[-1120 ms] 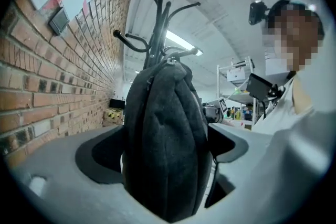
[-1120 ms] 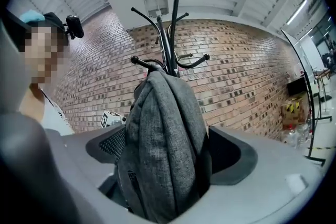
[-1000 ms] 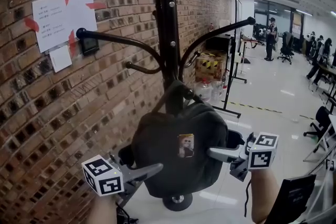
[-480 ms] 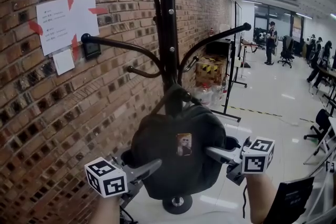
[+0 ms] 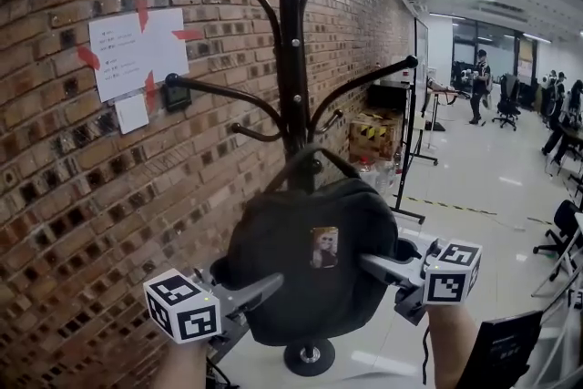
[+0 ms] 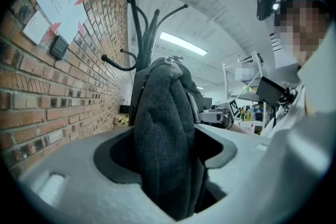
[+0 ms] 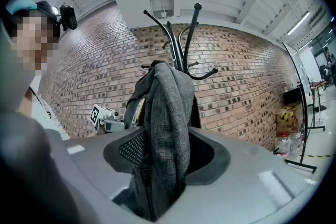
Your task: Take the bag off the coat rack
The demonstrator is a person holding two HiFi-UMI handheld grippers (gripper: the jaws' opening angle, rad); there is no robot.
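Observation:
A dark grey bag (image 5: 305,260) with a small picture patch hangs by its top strap (image 5: 314,161) from a low hook of the black coat rack (image 5: 291,59). My left gripper (image 5: 264,290) holds the bag's lower left side. Its jaws are closing, and in the left gripper view the bag's fabric (image 6: 163,128) fills the gap between them at the left gripper (image 6: 168,170). My right gripper (image 5: 373,267) is at the bag's right side, its jaws closing too. The right gripper view shows the bag's edge (image 7: 165,113) squeezed between the jaws of the right gripper (image 7: 160,165).
A brick wall (image 5: 82,196) with taped paper sheets (image 5: 137,50) stands close on the left. The rack's round base (image 5: 310,355) rests on the shiny floor. Boxes and bottles (image 5: 373,146) lie behind the rack. A black chair back (image 5: 496,351) is at the lower right.
Both grippers' jaws have closed in on the bag's sides. The bag still hangs on the rack, and the head view has tilted up a little.

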